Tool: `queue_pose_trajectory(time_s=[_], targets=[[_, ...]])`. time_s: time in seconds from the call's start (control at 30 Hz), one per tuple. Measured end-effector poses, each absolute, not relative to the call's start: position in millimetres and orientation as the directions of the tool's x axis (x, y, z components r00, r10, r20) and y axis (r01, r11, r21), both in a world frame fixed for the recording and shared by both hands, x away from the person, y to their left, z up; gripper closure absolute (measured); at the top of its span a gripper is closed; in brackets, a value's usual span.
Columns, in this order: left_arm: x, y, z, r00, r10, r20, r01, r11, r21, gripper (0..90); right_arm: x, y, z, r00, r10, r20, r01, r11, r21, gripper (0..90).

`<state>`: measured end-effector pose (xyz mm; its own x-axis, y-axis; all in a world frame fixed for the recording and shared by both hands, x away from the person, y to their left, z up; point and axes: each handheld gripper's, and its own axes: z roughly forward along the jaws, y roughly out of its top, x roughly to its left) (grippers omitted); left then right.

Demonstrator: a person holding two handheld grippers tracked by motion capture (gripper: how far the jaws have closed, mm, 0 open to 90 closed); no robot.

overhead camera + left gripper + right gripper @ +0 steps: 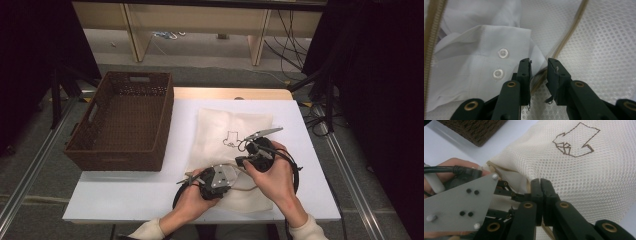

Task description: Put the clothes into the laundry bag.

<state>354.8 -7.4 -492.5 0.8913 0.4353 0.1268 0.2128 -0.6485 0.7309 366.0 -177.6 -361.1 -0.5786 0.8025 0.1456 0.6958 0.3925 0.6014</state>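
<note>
— Fingers first: how do they stand?

— Right gripper [541, 181] is clenched, its black tips pressed together on the mesh bag [584, 177] at the edge of its opening. Left gripper [539, 65] has a gap between its tips, and the bag's tan zipper [564, 42] runs up through that gap. Neither pad presses on it, so I call that one released.

— Where does the bag lie?

— Flat on the white table [125, 192], right of the middle, cream-coloured, with a small dark outline drawing [231, 138] stitched on its upper face. Both hands work at its near end.

— And the hands themselves?

— From the high view, the left hand [197, 192] holds its gripper at the bag's near left edge, grey plate [220, 176] on top. Right hand [272, 172] sits just beside it, a little farther up the bag, with cable looping round the wrist. They are close together, almost touching.

— Anything inside the bag?

— Yes. The left gripper view looks into the opening: a white shirt [474, 62] folded inside, a cuff or placket with two clear buttons [503, 53], just left of the tips.

— What else is on the table?

— Brown woven basket [122, 120] at the far left corner, well apart from the bag. Its corner also shows at the top of the right gripper view.
</note>
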Motion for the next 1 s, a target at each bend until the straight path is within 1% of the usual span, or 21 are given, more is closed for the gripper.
queue_pose_trajectory(time_s=[0.2, 0.23, 0.3, 0.4, 0.53, 0.57, 0.6, 0.67, 0.73, 0.9, 1.0], targets=[[360, -11, -492, 0.878, 0.471, 0.083, 0.257, -0.612, 0.748, 73.7, 365, -178, -361, -0.574, 0.805, 0.151, 0.699, 0.387, 0.601, 90.0], [361, -11, -491, 0.876, 0.474, 0.093, 0.255, -0.617, 0.744, 74.2, 366, -178, -361, -0.58, 0.801, 0.147, 0.695, 0.392, 0.602, 90.0], [363, -12, -491, 0.875, 0.478, 0.076, 0.266, -0.607, 0.749, 75.3, 367, -180, -361, -0.596, 0.791, 0.137, 0.686, 0.412, 0.599, 90.0], [365, -13, -490, 0.871, 0.489, 0.053, 0.283, -0.587, 0.759, 76.9, 366, -180, -360, -0.583, 0.798, 0.151, 0.701, 0.4, 0.59, 90.0], [367, -12, -489, 0.864, 0.5, 0.063, 0.286, -0.59, 0.755, 80.5, 365, -179, -359, -0.573, 0.804, 0.16, 0.712, 0.392, 0.583, 90.0], [368, -12, -489, 0.867, 0.494, 0.065, 0.281, -0.594, 0.754, 80.8, 366, -179, -359, -0.582, 0.8, 0.147, 0.702, 0.402, 0.588, 90.0], [368, -13, -490, 0.866, 0.495, 0.071, 0.278, -0.595, 0.754, 80.8, 365, -178, -359, -0.574, 0.803, 0.16, 0.712, 0.392, 0.582, 90.0], [368, -14, -491, 0.868, 0.49, 0.082, 0.268, -0.6, 0.754, 81.2, 367, -180, -360, -0.595, 0.792, 0.139, 0.687, 0.412, 0.599, 90.0], [369, -15, -492, 0.864, 0.495, 0.092, 0.262, -0.599, 0.756, 81.9, 365, -179, -359, -0.58, 0.8, 0.155, 0.706, 0.398, 0.585, 90.0], [372, -17, -495, 0.86, 0.502, 0.091, 0.259, -0.584, 0.769, 83.6, 366, -179, -361, -0.584, 0.798, 0.152, 0.702, 0.402, 0.588, 90.0], [375, -19, -496, 0.856, 0.508, 0.098, 0.257, -0.582, 0.772, 83.8, 366, -178, -362, -0.566, 0.809, 0.161, 0.708, 0.377, 0.597, 90.0]])
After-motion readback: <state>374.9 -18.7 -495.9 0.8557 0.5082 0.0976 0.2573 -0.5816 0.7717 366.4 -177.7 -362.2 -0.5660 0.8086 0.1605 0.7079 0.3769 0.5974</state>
